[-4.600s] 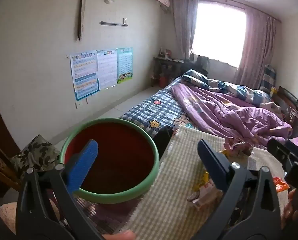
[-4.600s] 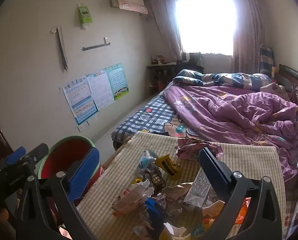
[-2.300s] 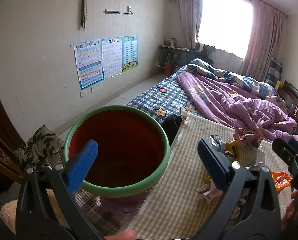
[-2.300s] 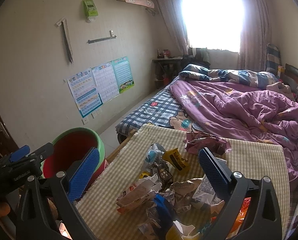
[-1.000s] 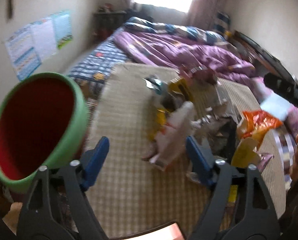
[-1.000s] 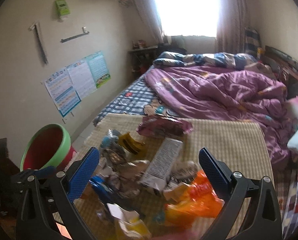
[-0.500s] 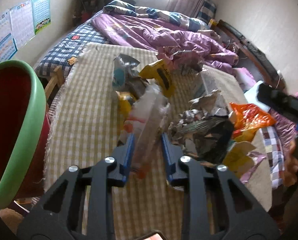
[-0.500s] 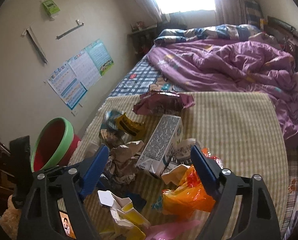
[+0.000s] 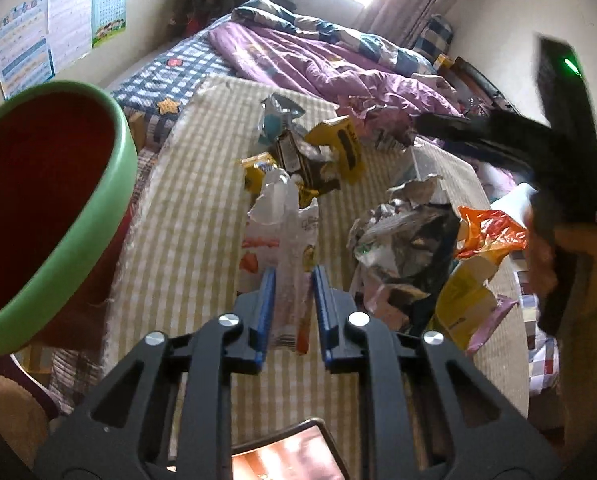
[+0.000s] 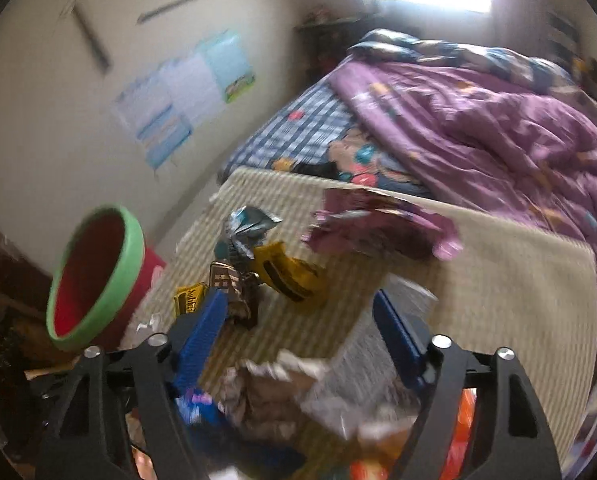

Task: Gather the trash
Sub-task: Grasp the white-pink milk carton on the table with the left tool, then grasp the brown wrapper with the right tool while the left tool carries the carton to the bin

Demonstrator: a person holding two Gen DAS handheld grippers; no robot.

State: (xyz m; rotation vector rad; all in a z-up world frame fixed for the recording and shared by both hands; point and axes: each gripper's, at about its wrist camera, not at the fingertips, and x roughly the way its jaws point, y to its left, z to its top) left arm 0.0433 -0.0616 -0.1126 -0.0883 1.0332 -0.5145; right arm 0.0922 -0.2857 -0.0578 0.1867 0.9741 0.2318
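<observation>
My left gripper (image 9: 291,280) is shut on a long white snack wrapper (image 9: 282,232) with red and orange print, at the near side of a checked table (image 9: 186,216). A red bin with a green rim (image 9: 54,184) stands close at the left and also shows in the right wrist view (image 10: 98,276). My right gripper (image 10: 302,316) is open above the trash pile, over a grey carton (image 10: 362,364). The right gripper (image 9: 510,148) shows blurred at the right in the left wrist view.
More trash lies on the table: a yellow wrapper (image 9: 342,148), a teal foil bag (image 9: 276,114), crumpled foil (image 9: 406,220), an orange bag (image 9: 490,232), a purple wrapper (image 10: 378,228). A bed with a purple quilt (image 9: 338,64) lies beyond. Posters (image 9: 54,28) hang on the left wall.
My left gripper swung from the bin to the table and closed on the white wrapper. My right gripper moved forward and down over the trash pile; its view is now blurred.
</observation>
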